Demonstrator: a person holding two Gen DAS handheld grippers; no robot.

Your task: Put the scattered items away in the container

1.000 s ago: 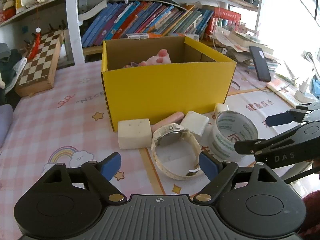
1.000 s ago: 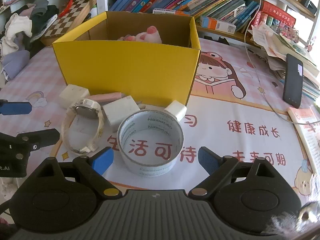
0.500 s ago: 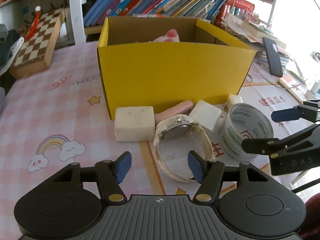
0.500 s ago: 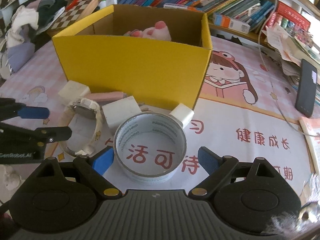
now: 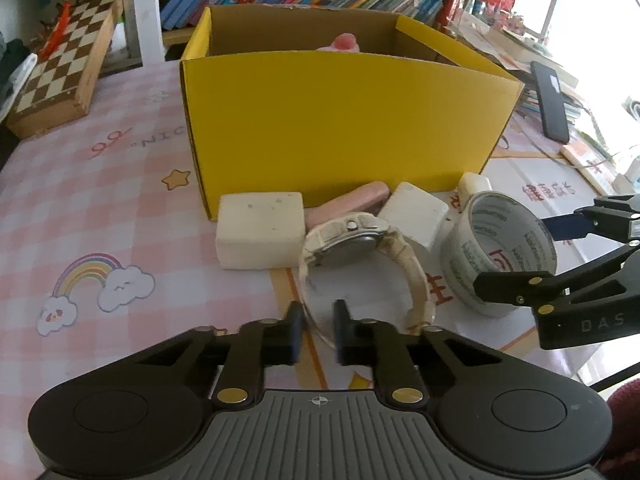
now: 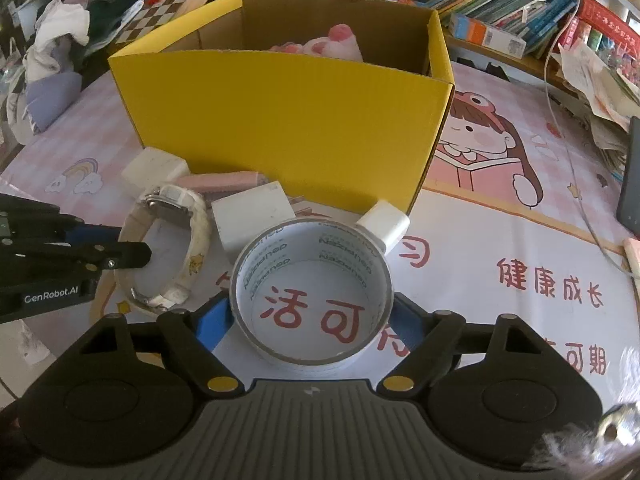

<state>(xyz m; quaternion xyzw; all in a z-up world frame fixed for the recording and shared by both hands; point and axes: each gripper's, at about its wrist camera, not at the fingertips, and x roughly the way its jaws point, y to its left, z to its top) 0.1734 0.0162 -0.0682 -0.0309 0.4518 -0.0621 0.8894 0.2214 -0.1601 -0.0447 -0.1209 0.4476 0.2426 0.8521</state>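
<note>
left gripper (image 5: pixel 317 322) fingers just closed, pinching cream wristwatch (image 5: pixel 360 254) strap: lift straight | right gripper (image 6: pixel 310 320) fingers wide, closing around clear tape roll (image 6: pixel 312 292), contact unclear: seat pads first | drop both in yellow cardboard box (image 5: pixel 340 120)

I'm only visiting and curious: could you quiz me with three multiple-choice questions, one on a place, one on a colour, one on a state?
1. The tape roll lies: A on a chair; B between the fingers of the right gripper; C on a shelf.
2. The box is: A green; B yellow; C red.
3. The left gripper is: A wide open; B holding a book; C pinching the watch strap.
B: the just-closing jaws flank it, contact unclear. B: its walls are yellow. C: its jaws, just closing, pinch the strap.
</note>
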